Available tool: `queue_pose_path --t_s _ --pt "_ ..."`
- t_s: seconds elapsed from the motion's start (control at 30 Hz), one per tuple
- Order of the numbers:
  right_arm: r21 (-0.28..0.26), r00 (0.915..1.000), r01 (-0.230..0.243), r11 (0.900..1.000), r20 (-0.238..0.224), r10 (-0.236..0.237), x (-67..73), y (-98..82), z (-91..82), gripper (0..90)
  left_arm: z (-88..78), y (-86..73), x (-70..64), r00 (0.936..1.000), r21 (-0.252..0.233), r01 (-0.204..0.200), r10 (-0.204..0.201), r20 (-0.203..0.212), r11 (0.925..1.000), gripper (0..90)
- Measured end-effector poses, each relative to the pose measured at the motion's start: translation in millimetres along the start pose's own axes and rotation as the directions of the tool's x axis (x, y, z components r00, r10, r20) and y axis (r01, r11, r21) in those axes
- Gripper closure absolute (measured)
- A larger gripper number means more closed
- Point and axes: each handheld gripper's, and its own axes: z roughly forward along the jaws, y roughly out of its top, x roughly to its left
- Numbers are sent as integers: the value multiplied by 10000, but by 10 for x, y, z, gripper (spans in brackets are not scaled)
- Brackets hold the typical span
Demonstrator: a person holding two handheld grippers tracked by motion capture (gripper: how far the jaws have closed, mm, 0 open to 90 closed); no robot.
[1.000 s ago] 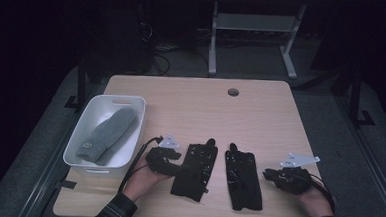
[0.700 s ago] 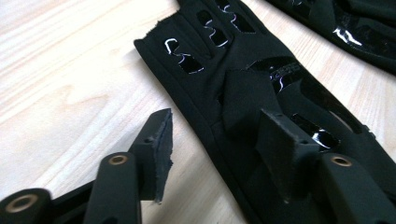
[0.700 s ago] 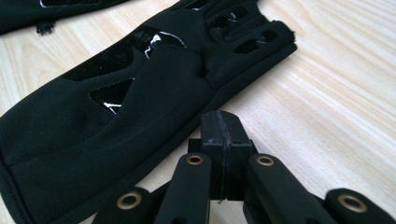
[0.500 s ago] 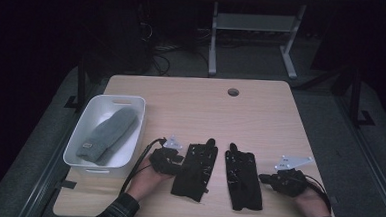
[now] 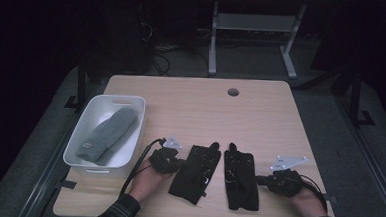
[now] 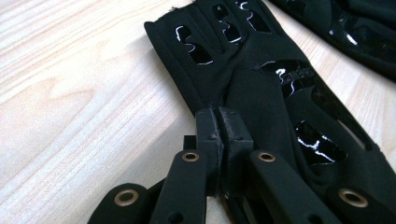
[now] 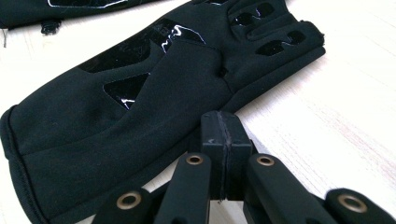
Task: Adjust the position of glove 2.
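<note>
Gloves lay side by side near the table's (image 5: 261,112) front edge. The left gripper (image 5: 164,160), jaws pressed together, pinched a fold at the edge of the left glove (image 5: 196,173). The right gripper (image 5: 280,180) was closed too, tips against the right glove (image 5: 241,180); whether it held fabric I couldn't tell. A thin pinch might slip free on lifting.

White bin (image 5: 133,116) with grey knit hat (image 5: 108,134) at light wooden table's (image 5: 196,108) left edge
</note>
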Motion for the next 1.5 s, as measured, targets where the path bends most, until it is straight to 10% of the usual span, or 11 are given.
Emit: queue_pose_path --t_s 0.6,1.5 --pt "-73 9987 333 9994 -387 -335 109 109 97 897 -122 107 57 9910 -1500 1114 -985 912 9824 875" --pt "-110 9969 479 9988 -621 -485 136 330 312 900 -160 423 -108 9663 -2464 1173 -534 2517 9620 877"
